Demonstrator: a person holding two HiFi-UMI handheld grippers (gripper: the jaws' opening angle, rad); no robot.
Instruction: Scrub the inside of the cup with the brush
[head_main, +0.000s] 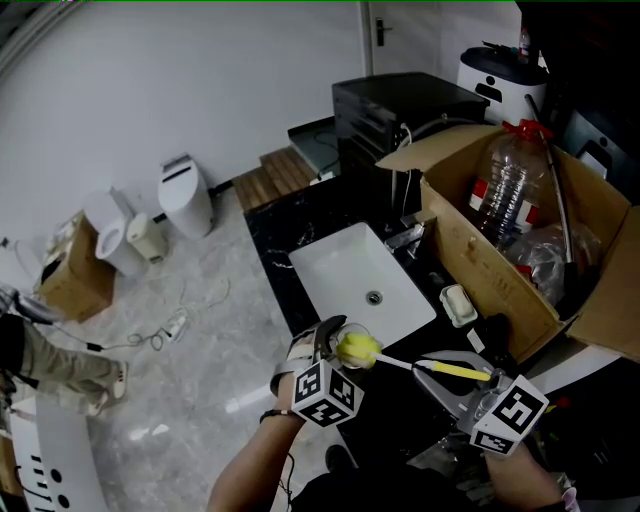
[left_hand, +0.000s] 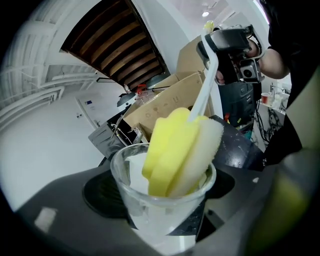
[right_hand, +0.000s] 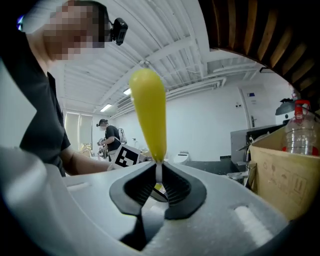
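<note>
In the left gripper view a clear plastic cup (left_hand: 159, 210) sits between the dark jaws of my left gripper (left_hand: 162, 195), which is shut on it. The brush's yellow-and-white sponge head (left_hand: 180, 150) is pushed into the cup's mouth, and its white stem (left_hand: 205, 87) runs up toward the right gripper. In the head view the cup (head_main: 350, 335) and sponge (head_main: 358, 349) are held over the black counter just in front of the sink. My right gripper (head_main: 440, 376) is shut on the brush by its yellow handle (head_main: 455, 371). In the right gripper view the handle (right_hand: 149, 112) rises from the shut jaws.
A white sink (head_main: 345, 265) with a faucet (head_main: 405, 238) is set in the black counter. To the right stands an open cardboard box (head_main: 480, 265) holding a plastic bottle (head_main: 505, 190), with a soap dish (head_main: 459, 305) beside it. A person (right_hand: 107, 135) stands far off.
</note>
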